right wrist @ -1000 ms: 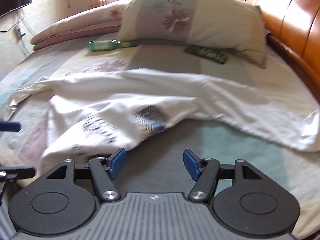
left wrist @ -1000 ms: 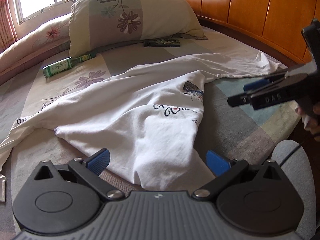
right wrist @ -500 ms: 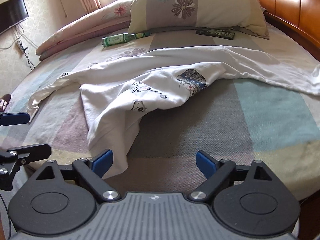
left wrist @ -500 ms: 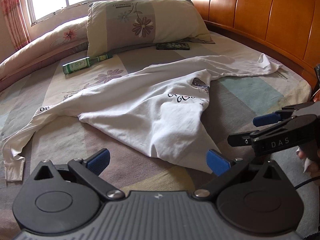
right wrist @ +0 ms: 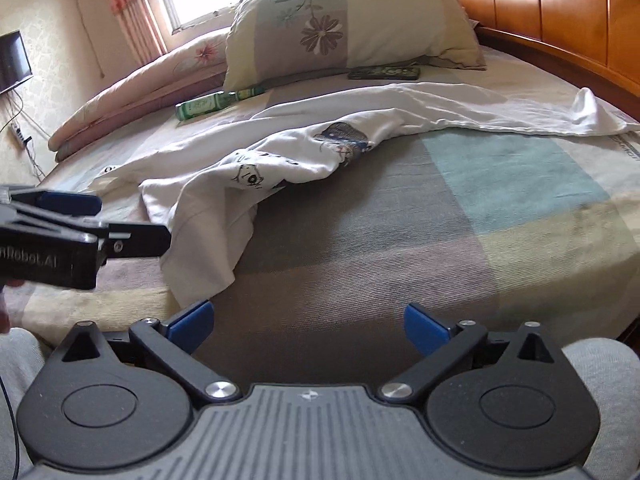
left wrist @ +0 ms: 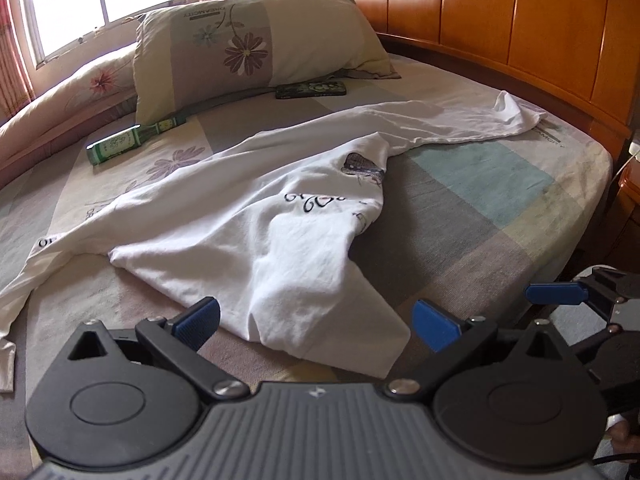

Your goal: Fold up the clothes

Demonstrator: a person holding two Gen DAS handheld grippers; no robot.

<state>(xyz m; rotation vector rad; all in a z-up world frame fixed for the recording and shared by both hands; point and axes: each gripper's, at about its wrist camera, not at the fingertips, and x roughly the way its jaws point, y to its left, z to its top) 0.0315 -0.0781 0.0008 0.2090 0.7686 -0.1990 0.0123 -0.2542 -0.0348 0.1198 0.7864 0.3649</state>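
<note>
Jaws of the right gripper (right wrist: 307, 322) are opening, now spread much wider than a second ago, with only bedsheet between them, so a fresh grasp seems to be prepared. Nothing is held by the left gripper (left wrist: 316, 320), also spread wide at the hem. The white printed long-sleeved cotton shirt (left wrist: 256, 224) lies crumpled and unfolded below the floral rectangular pillow (left wrist: 256, 40), sleeves trailing out to both sides.

the white shirt's (left wrist: 248, 240) left sleeve runs off frame.
</note>
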